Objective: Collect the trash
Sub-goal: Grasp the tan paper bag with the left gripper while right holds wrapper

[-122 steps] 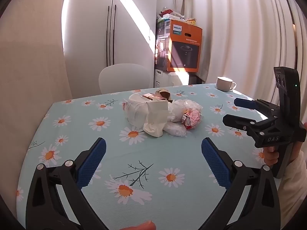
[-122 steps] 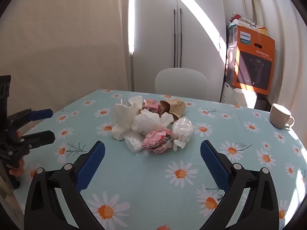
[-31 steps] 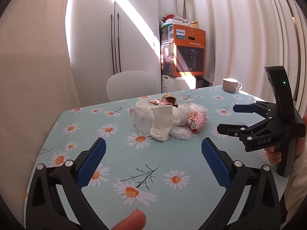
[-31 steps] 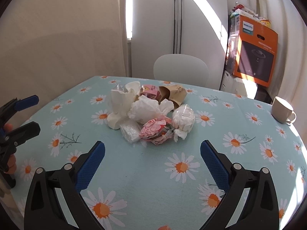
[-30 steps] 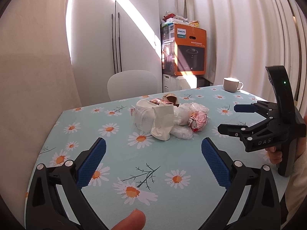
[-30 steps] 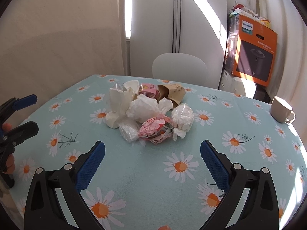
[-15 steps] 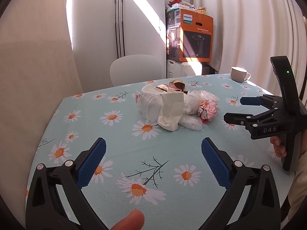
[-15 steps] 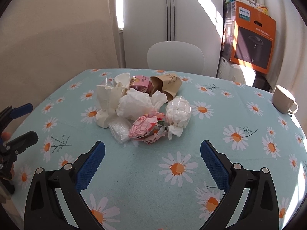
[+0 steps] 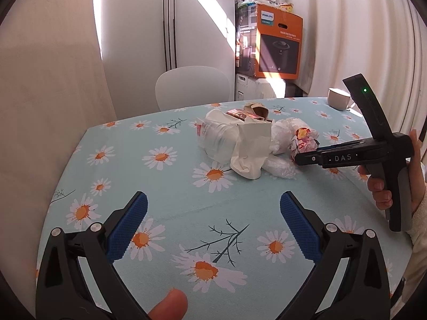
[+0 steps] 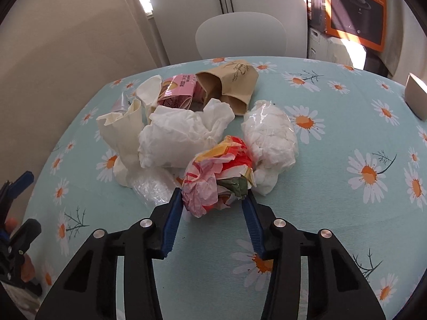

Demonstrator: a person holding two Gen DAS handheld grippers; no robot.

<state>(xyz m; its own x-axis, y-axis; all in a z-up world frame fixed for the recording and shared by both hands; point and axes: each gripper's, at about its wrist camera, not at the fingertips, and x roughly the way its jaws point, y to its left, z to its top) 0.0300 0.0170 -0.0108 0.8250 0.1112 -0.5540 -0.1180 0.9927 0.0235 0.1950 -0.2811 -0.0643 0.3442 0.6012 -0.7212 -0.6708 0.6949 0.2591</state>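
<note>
- Right wrist view: right gripper [image 10: 213, 200], wide open half a second ago, now with jaws just closing around the crumpled red-and-pink wrapper [image 10: 217, 172]; blue pads touching both flanks of the near end, so gripping it by the look of things, though how firmly cannot be told.
- Likely meaning for the task: first piece of trash being taken; lifting away from the heap next, nothing collected yet.
- Wrapper at the near edge of the trash heap, resting on the daisy tablecloth [image 10: 333, 213]; a rough ball, long axis faint, running from the pads away toward the heap.
- Just left of the wrapper, white crumpled paper [image 10: 181, 136]; just right, a white plastic-wrapped wad [image 10: 272, 136]; beyond the wrapper, a brown paper cup [image 10: 226, 85] on its side, mouth toward the camera.
- Left gripper [image 9: 213, 229] open and empty, well short of the wrapper.
</note>
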